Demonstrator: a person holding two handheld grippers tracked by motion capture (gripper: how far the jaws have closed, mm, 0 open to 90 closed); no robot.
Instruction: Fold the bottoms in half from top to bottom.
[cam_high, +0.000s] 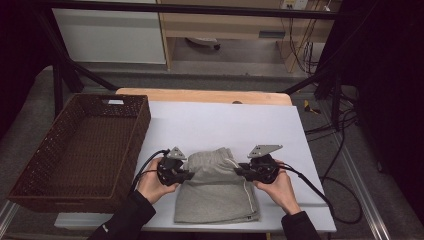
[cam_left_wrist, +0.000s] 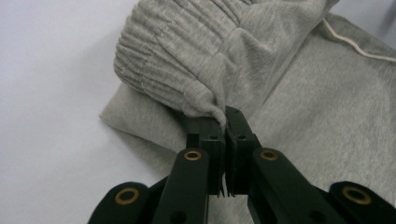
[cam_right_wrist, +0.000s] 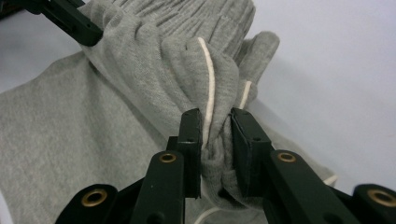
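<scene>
High view: your left gripper (cam_high: 189, 175) and right gripper (cam_high: 240, 171) sit at the two side edges of the folded grey jersey garment with a ribbed elastic waistband (cam_high: 216, 192), which lies on the white table sheet (cam_high: 220, 125) near the front edge, right of the dark woven wicker basket (cam_high: 80, 150). The garment's long axis runs near to far, with the gathered waistband at the far end, bunched and raised between your grippers. Jaw tips are hard to make out here, being dark against the cloth. Your sleeves are cut off by the bottom of the frame.

Left gripper view: your left gripper (cam_left_wrist: 225, 122) has its jaws closed almost fully, pinching a thin fold of the garment (cam_left_wrist: 299, 121) at the waistband's edge. The cloth between the pads is mostly hidden. The waistband gathers run up and away, and a pale cord crosses at the upper right.

Right gripper view: your right gripper (cam_right_wrist: 216, 126) clamps a thick bundle of garment (cam_right_wrist: 93, 140) with a cream side stripe (cam_right_wrist: 209, 88) between the pads; the jaws stand narrowly apart around it. The bundle's lower part is hidden behind the jaws. Your other gripper's jaw shows at the top left, cut off by the frame.
</scene>
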